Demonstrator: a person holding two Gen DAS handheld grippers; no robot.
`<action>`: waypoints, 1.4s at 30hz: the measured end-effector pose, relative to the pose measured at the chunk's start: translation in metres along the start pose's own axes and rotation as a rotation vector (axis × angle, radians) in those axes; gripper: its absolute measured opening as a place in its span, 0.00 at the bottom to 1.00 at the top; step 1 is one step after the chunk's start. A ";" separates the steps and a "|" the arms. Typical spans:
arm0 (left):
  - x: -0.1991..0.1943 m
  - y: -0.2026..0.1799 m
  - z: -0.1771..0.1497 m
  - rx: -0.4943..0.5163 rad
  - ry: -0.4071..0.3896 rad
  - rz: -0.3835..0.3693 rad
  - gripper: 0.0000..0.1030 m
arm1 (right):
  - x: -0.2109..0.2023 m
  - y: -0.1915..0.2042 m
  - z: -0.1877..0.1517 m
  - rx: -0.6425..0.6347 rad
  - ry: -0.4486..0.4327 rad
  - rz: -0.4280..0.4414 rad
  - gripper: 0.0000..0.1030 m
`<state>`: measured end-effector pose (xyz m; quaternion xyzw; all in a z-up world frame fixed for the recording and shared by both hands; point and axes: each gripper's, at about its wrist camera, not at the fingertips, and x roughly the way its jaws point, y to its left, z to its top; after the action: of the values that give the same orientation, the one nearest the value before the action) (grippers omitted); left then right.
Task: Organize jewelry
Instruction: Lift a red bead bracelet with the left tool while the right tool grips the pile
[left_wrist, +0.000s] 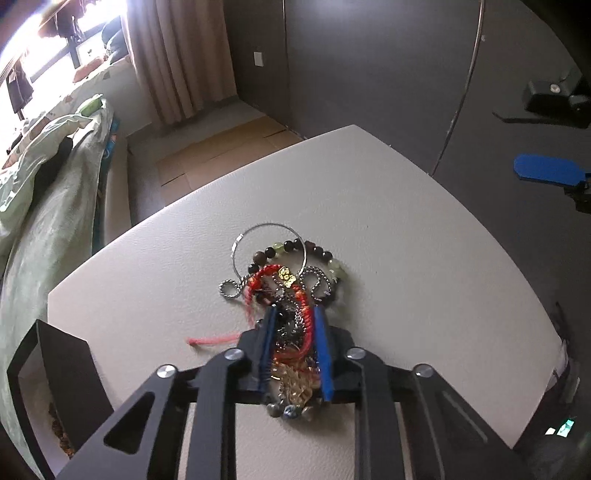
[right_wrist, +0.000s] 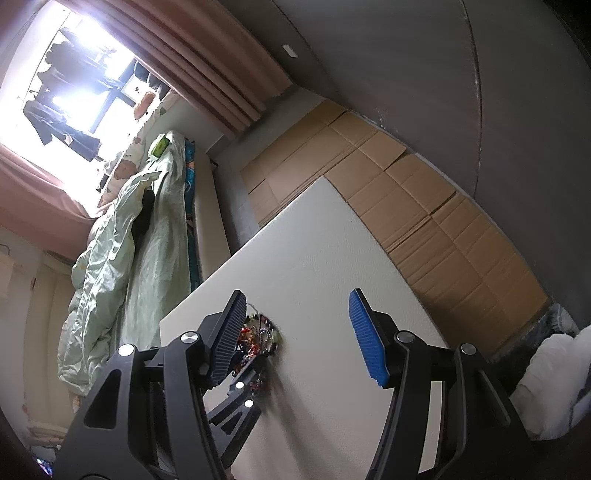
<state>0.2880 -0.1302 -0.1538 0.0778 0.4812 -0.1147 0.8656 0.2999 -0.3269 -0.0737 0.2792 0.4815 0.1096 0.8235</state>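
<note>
One tangled heap of jewelry (left_wrist: 284, 291) is lying near the middle of the white tabletop (left_wrist: 406, 236), and nothing in it is seen to be sorted yet. A silver hoop (left_wrist: 269, 243), a dark beaded bracelet (left_wrist: 295, 249), ball chains and red cord are knotted together. The left gripper (left_wrist: 293, 314) is being pressed onto the near end of the heap, its blue pads nearly together with red cord and chain pinched between them. The right gripper (right_wrist: 299, 306) is being held spread wide above the tabletop, with nothing between its pads. A black box (left_wrist: 55, 369) is standing at the tabletop's left edge; its contents are barely visible. The task is judged to be at its start: separating and placing are all outstanding.
</note>
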 end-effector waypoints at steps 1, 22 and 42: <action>-0.003 0.001 0.000 -0.001 -0.009 -0.008 0.05 | 0.000 0.001 0.000 -0.001 0.000 0.000 0.57; -0.060 0.091 0.012 -0.298 -0.132 -0.249 0.05 | 0.046 0.029 -0.012 -0.085 0.100 0.001 0.51; -0.087 0.127 0.000 -0.389 -0.178 -0.274 0.05 | 0.120 0.050 -0.031 -0.057 0.284 0.056 0.29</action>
<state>0.2782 0.0025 -0.0771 -0.1664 0.4220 -0.1426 0.8797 0.3393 -0.2207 -0.1448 0.2510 0.5817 0.1844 0.7514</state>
